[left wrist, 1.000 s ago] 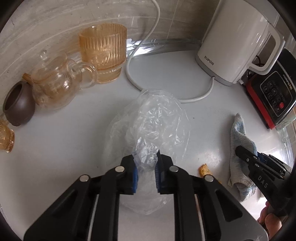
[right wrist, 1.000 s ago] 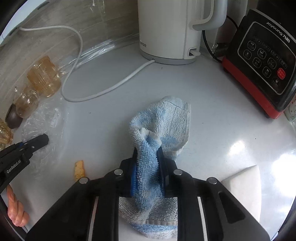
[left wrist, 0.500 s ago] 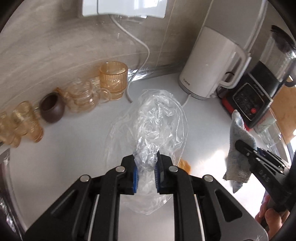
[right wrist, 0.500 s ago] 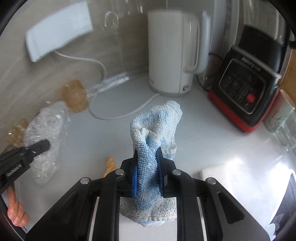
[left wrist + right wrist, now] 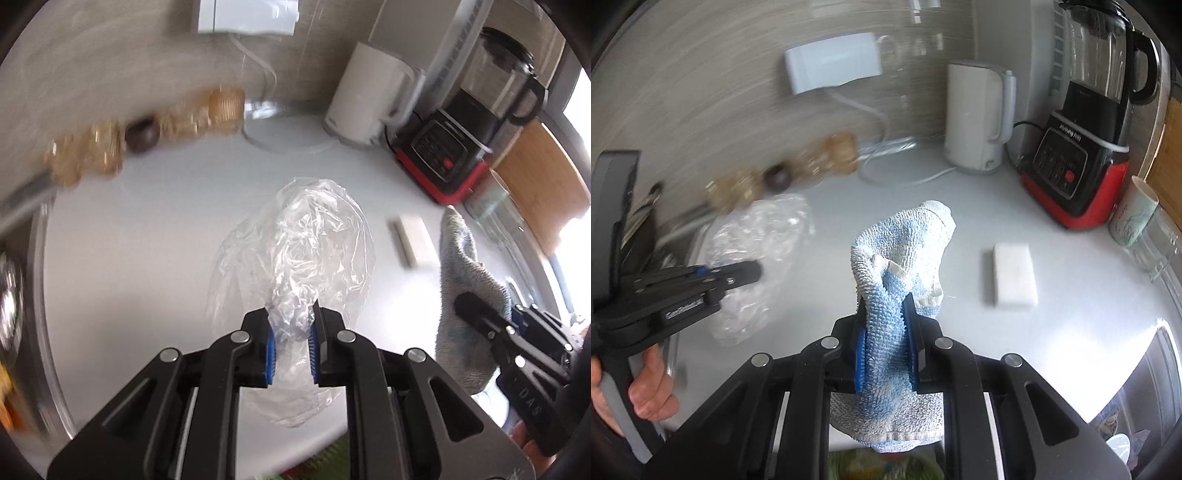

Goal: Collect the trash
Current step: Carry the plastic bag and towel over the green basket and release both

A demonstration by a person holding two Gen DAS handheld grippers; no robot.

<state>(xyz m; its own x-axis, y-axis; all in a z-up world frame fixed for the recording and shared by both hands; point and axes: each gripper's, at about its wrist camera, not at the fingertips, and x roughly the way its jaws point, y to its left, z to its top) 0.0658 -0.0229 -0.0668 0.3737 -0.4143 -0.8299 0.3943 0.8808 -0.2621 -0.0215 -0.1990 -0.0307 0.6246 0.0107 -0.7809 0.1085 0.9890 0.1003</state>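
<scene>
A home kitchen: kettle (image 5: pixel 975 118), blender (image 5: pixel 1082 147) on white countertop (image 5: pixel 997 206).

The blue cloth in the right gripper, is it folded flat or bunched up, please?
Bunched up: the blue cloth sits crumpled between the right gripper fingers, ends hanging loose.

Both grippers now sit much higher above the white counter (image 5: pixel 147 240) than a second ago: the left gripper (image 5: pixel 291 332) has lifted the clear plastic bag (image 5: pixel 306 251) off the surface, and the right gripper (image 5: pixel 886 328) has raised the blue-and-white towel (image 5: pixel 905 251) clear of it. The kettle (image 5: pixel 975 118) and blender (image 5: pixel 1082 147) look smaller and farther. A white block (image 5: pixel 1014 275) shows whole on the counter, and the orange scrap is out of view.
</scene>
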